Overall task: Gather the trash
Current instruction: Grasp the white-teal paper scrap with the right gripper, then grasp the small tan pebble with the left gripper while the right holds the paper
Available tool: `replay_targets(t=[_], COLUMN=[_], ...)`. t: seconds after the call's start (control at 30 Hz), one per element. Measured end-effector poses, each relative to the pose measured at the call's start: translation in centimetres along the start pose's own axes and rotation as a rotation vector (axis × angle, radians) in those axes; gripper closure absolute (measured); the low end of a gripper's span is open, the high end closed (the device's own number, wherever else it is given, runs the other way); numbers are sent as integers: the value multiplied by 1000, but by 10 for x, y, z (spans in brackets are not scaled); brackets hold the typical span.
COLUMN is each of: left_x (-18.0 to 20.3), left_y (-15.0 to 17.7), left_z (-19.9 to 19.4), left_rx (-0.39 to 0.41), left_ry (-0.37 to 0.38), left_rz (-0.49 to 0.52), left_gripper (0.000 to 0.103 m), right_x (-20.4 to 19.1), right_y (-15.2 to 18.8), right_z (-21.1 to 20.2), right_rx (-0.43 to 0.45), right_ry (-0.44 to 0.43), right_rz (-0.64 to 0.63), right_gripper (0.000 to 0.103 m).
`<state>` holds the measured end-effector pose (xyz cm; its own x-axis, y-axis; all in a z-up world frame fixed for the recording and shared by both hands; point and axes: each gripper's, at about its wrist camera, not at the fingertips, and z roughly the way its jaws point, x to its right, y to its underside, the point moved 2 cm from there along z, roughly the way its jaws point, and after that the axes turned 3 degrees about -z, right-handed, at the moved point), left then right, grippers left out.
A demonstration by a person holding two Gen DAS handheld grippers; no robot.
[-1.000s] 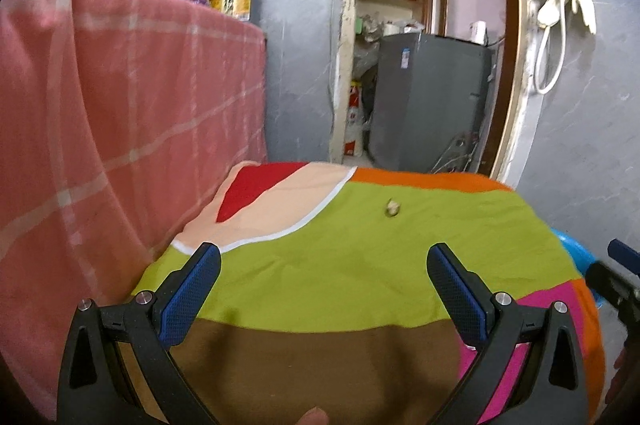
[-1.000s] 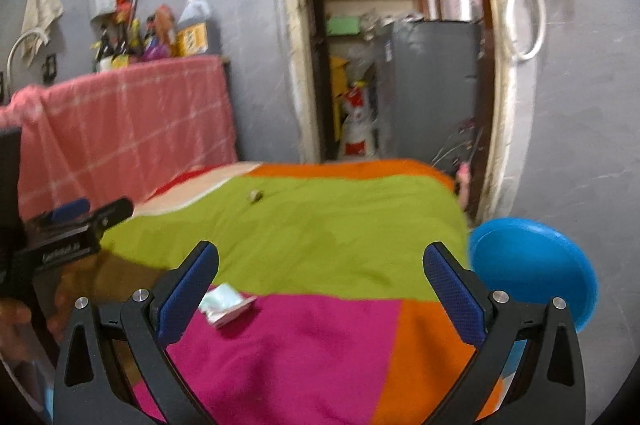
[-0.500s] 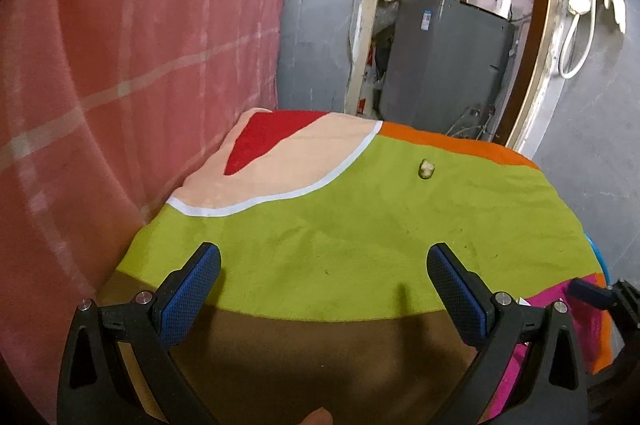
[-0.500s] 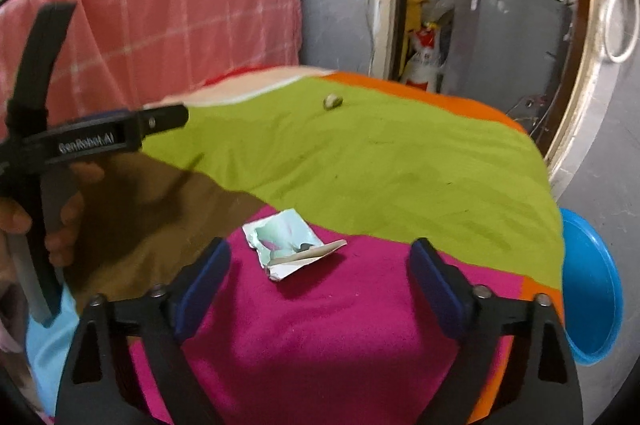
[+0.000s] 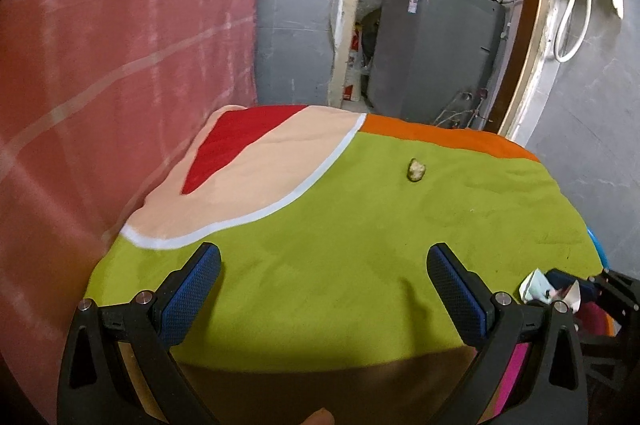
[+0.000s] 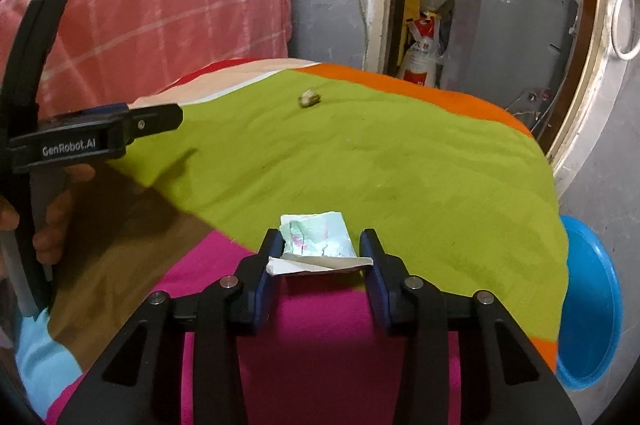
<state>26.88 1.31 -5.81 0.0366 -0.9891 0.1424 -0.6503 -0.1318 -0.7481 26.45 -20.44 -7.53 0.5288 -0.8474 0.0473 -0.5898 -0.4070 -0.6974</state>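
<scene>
A torn pale green and white paper scrap (image 6: 316, 237) lies on the multicoloured blanket (image 6: 400, 165), where green meets magenta. My right gripper (image 6: 322, 257) is around it, jaws closing, and the blue pads touch both ends of its folded white edge. The left wrist view shows the same scrap (image 5: 536, 285) at the far right. A small crumpled beige lump (image 5: 416, 170) sits further back on the green patch, also in the right wrist view (image 6: 309, 98). My left gripper (image 5: 324, 281) hangs open over the green, short of the lump, with nothing between its fingers.
A blue plastic basin (image 6: 592, 305) stands beyond the blanket's right edge. A pink checked cloth (image 5: 100, 85) hangs along the left side. Behind are a doorway, a grey appliance (image 5: 436, 45) and shelves with bottles.
My right gripper came down and forward over the paper scrap and its jaws narrowed from wide open to the scrap's ends. My left gripper tilted down and moved towards the lump.
</scene>
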Motion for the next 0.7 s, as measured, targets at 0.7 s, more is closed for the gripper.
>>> replay_targets(t=[0.7], left_x=[58], left_y=[-54], left_z=[92], left_rx=[-142], left_ry=[121], left_rz=[144], left_gripper=[13], right_x=[70], right_y=[-42], right_z=[12], right_rx=[75], right_ry=[40], right_rz=[125], right_gripper=[65])
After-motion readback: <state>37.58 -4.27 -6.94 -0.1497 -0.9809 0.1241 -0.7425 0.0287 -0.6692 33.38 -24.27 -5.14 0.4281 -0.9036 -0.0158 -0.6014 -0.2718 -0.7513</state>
